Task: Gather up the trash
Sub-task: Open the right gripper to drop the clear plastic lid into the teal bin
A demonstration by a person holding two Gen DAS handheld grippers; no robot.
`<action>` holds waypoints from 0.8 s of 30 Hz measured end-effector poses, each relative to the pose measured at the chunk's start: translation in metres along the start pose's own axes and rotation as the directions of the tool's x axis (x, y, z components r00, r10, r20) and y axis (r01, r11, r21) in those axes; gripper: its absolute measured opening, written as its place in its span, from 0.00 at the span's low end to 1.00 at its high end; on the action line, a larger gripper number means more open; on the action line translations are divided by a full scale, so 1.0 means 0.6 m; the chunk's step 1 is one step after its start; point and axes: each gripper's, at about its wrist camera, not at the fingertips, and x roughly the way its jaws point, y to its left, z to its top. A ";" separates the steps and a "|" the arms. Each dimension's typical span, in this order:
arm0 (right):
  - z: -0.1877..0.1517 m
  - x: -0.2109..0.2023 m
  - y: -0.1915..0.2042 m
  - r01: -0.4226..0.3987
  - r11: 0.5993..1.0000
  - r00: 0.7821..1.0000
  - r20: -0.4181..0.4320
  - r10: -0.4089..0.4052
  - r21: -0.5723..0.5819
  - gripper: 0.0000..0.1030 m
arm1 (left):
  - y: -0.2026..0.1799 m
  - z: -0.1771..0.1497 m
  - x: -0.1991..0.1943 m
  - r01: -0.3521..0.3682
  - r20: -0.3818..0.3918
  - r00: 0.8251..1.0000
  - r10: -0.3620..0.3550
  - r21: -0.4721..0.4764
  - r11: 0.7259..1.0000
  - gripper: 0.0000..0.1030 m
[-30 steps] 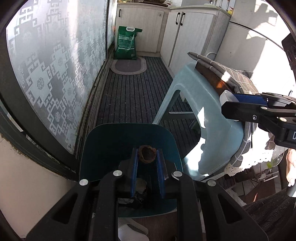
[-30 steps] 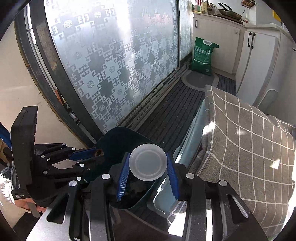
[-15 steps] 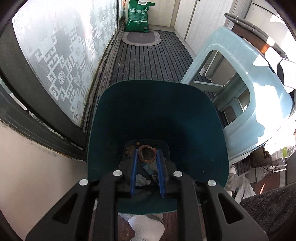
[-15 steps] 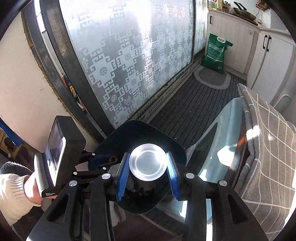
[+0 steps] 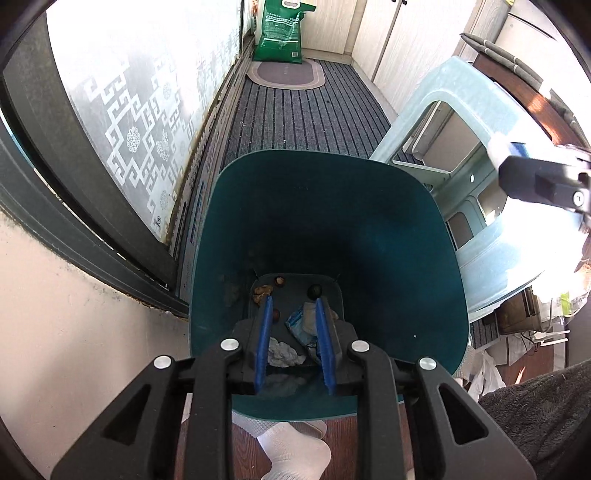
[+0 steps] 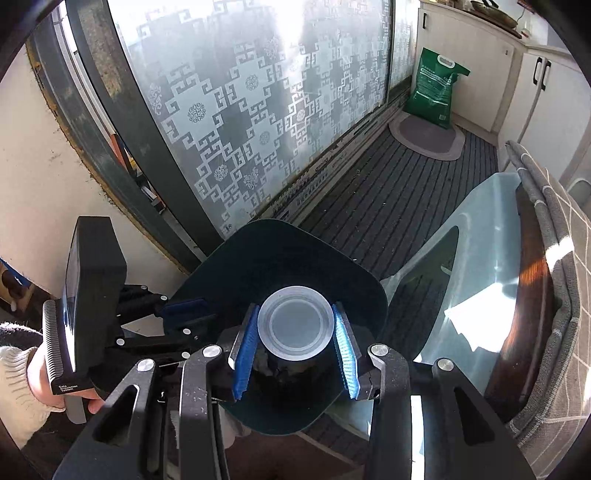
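Dark teal plastic fills both wrist views: an open trash bin (image 5: 325,229) seen from above, standing on grey striped floor matting (image 5: 295,114) beside a frosted patterned glass door (image 5: 122,122). In the left wrist view the left gripper (image 5: 293,314) points down into the bin with its blue jaws having just spread a little and nothing between them; at the bin's bottom lie the scraps — a crumpled white tissue (image 5: 282,352) at about 6 o'clock, a blue-and-white wrapper (image 5: 303,325) just above it, and small brown nutshell pieces (image 5: 262,291) towards 11 o'clock. The right gripper (image 6: 295,325), seen in its own view, pinches a round translucent plastic cup (image 6: 295,323) between its blue jaws, held over the bin's mouth. At 9 o'clock in that view a hand (image 6: 37,373) in a cream knitted sleeve grips the left tool. A pale blue plastic stool (image 5: 476,122) stands at 2 o'clock of the bin, and a green bag (image 5: 282,31) leans by the far cupboards at 12 o'clock.
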 end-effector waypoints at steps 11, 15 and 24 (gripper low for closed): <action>-0.024 0.059 0.009 0.028 0.999 0.997 -0.068 -0.030 -0.028 0.38 | -0.002 0.025 -0.093 0.007 0.156 0.988 -0.008 0.005 1.000 0.17; -0.039 0.083 0.016 0.031 0.998 0.994 -0.103 -0.036 -0.051 0.38 | -0.014 0.036 -0.139 0.020 0.217 0.976 -0.024 0.022 1.000 0.17; -0.058 0.124 0.024 0.035 0.996 0.987 -0.151 -0.047 -0.081 0.39 | -0.035 0.045 -0.204 0.026 0.278 0.960 -0.034 0.032 0.999 0.17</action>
